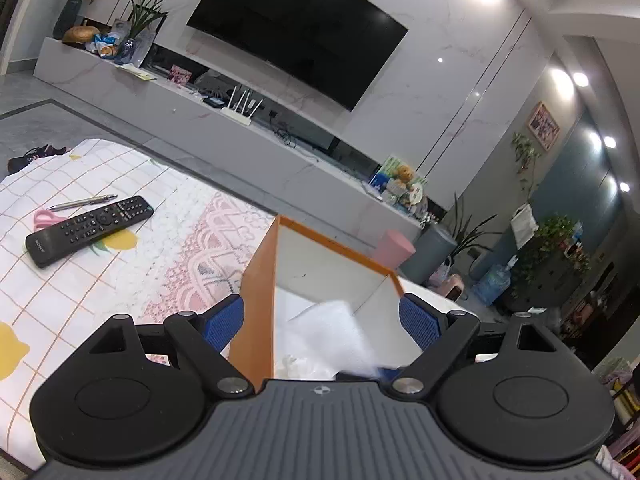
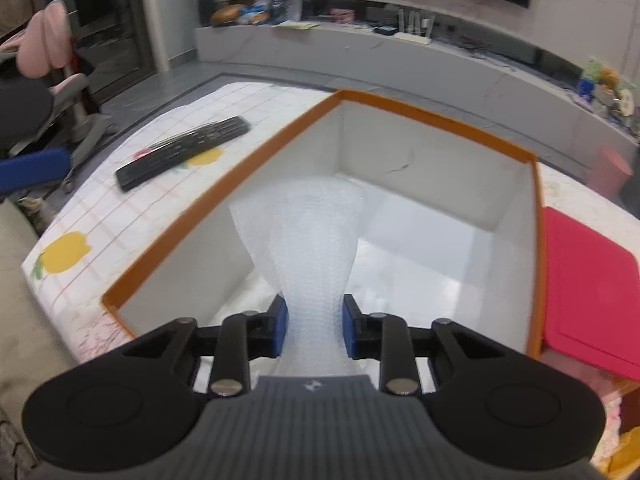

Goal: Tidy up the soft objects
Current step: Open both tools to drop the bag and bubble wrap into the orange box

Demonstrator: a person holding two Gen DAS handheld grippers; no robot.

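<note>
While the right gripper (image 2: 314, 330) points down into the orange-rimmed box (image 2: 436, 120), a strip of bubble wrap (image 2: 308, 240) runs up the centre of the right wrist frame from between its blue pads (image 2: 280, 330). The jaws stand a little apart. The wrap fills the gap between the pads, but whether they press on it cannot be told. The wrap widens toward the middle of the frame and lies against the white inner wall at the left of the box. A red lid (image 2: 592, 292) lies just beside the box at the right edge of the frame. A black remote control (image 2: 182, 152) lies on the checked, lemon-printed cloth (image 2: 64, 256) at centre left.

In the left wrist frame, the left gripper (image 1: 322, 322) is wide open and holds nothing. Its left pad sits outside the box's orange side wall (image 1: 254, 300); its right pad sits at the far corner of the rim. White wrap (image 1: 332, 328) shows inside the box at lower centre. The remote control (image 1: 90, 230), a pen (image 1: 82, 202) and pink scissors (image 1: 44, 218) lie on the cloth (image 1: 60, 300) at the left. A dark television (image 1: 298, 28) hangs on the wall in the upper centre.
</note>
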